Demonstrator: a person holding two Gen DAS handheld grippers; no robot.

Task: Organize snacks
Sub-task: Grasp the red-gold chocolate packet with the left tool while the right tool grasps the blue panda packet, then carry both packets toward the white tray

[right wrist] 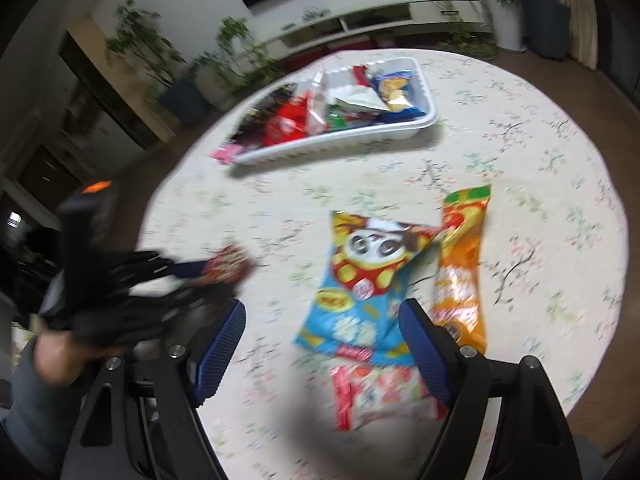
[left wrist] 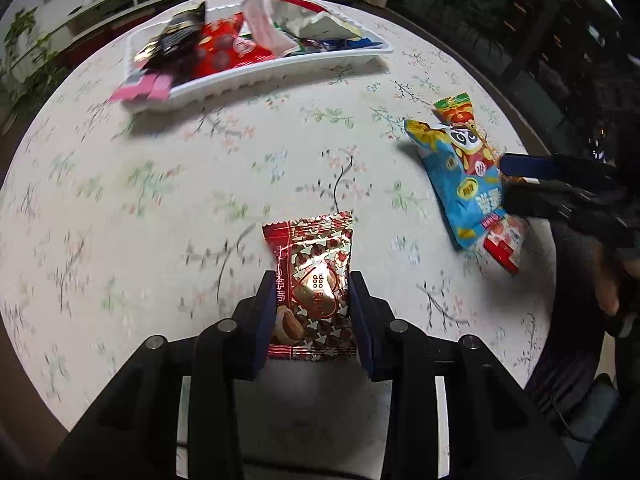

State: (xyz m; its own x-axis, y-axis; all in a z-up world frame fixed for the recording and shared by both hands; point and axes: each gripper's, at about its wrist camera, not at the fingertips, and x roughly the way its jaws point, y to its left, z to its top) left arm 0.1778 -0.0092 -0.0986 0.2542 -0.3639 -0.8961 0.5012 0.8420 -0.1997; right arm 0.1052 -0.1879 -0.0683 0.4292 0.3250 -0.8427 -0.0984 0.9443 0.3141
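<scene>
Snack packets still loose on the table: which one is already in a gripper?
The red foil almond chocolate packet, clamped by the left gripper; the others lie free.

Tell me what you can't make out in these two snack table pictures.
- Snacks piled in the white tray: blurred and overlapping in both views.
- Red-and-white packet, right wrist view: motion blur hides its print.
- Red foil packet in the left gripper: a smear in the right wrist view.

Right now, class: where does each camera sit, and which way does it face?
Left wrist: on the left hand-held gripper, looking down its fingers at the clamped red snack packet; right hand-held gripper at the edge.
Right wrist: on the right hand-held gripper, over the blue panda packet; person's hand visible.
Shared: white tray, floral table.
</scene>
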